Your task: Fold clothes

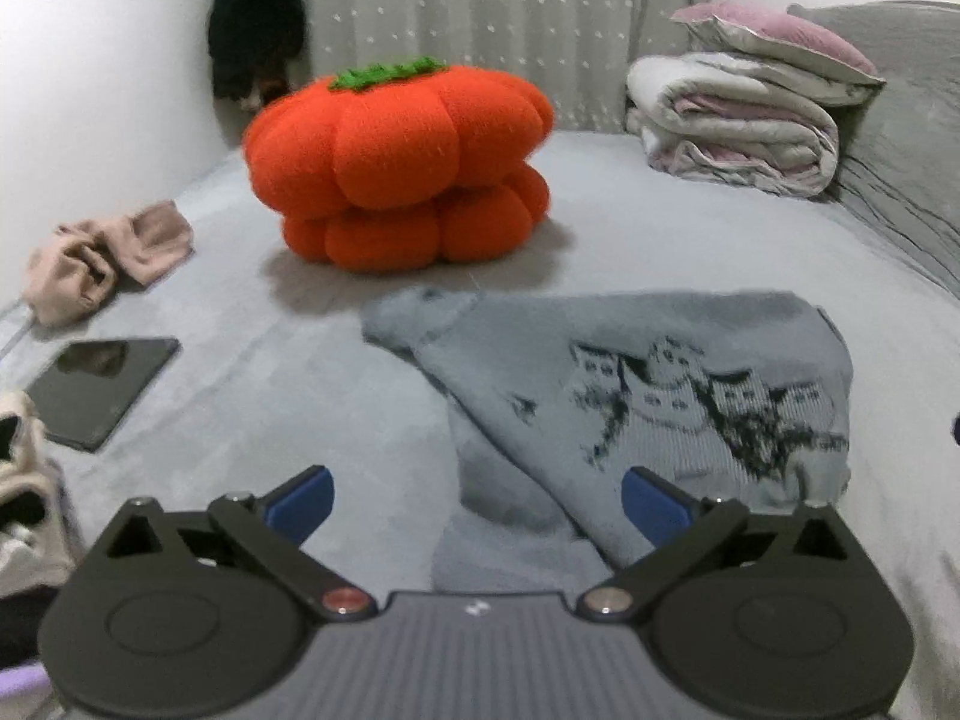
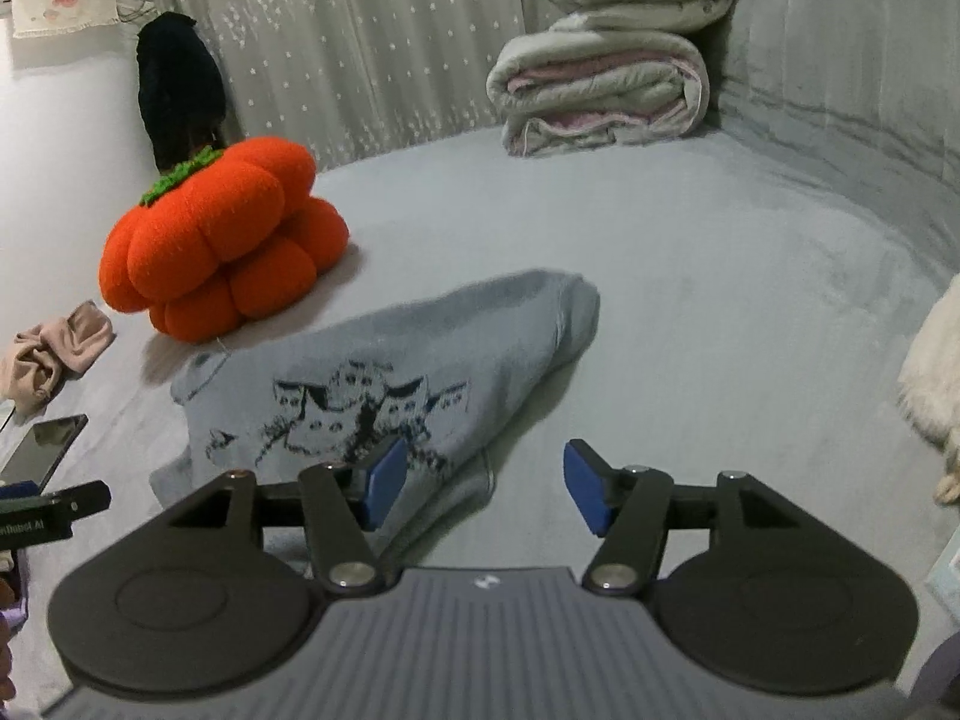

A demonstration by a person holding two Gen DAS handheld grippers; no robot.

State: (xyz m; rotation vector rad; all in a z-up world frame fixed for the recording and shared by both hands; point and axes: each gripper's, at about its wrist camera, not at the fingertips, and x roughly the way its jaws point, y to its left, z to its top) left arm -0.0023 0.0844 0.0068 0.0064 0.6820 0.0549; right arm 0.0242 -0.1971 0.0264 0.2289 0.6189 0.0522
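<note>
The soft grey knitted sweater with a black snowy-house picture (image 1: 660, 396) lies long from lower left to upper right on the grey bed (image 2: 720, 300), just ahead of both empty wide-open grippers, the left gripper (image 1: 477, 501) and the right gripper (image 2: 486, 483).

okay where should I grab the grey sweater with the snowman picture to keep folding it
Probably the sweater's near hem, the thin edge lying flat on the bed closest to both grippers. Come in low from the near side, left gripper and right gripper at separate hem corners; both have open jaws. The far end looks bunched and thicker.
</note>
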